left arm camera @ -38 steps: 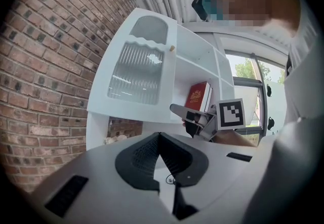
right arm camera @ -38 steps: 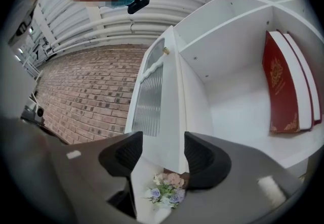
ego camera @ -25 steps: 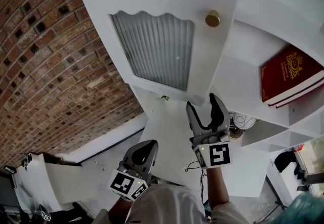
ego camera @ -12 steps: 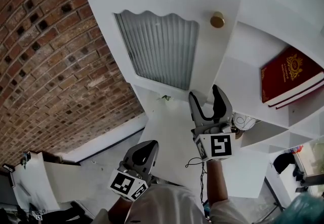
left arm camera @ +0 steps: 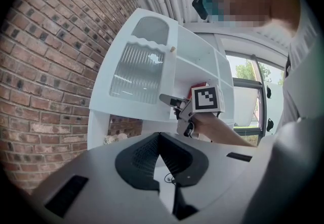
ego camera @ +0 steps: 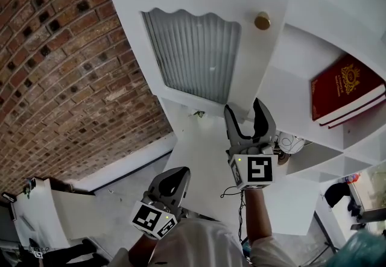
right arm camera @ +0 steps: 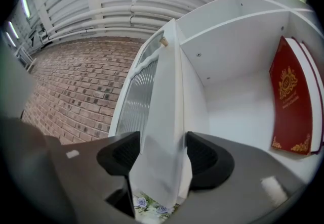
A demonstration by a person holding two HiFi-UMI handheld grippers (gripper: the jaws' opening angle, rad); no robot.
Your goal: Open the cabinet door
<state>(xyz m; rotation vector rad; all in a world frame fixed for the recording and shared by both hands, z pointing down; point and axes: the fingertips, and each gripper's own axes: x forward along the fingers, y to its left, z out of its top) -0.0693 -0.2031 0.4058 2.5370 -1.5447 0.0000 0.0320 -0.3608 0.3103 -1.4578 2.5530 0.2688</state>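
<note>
The white cabinet door point(ego camera: 193, 49) with ribbed glass panels and a gold knob point(ego camera: 262, 20) stands swung out from the cabinet. My right gripper point(ego camera: 246, 116) is open at the door's bottom corner. In the right gripper view the door's edge point(right arm camera: 159, 117) runs up between the jaws of the right gripper point(right arm camera: 162, 154), close to both pads. My left gripper point(ego camera: 172, 181) hangs low near my body, shut and holding nothing. The left gripper view shows its tips point(left arm camera: 159, 137) closed, with the door point(left arm camera: 136, 74) and the right gripper point(left arm camera: 172, 100) ahead of them.
A brick wall point(ego camera: 60, 79) stands to the left of the cabinet. Red books point(ego camera: 344, 88) lean on an open shelf at right. A small flowered dish point(ego camera: 289, 142) sits on a lower shelf beside the right gripper. A white unit point(ego camera: 54, 217) is at lower left.
The right gripper has risen a little toward the door's bottom corner, and the door and knob sit slightly further right in view. The left gripper has stayed put.
</note>
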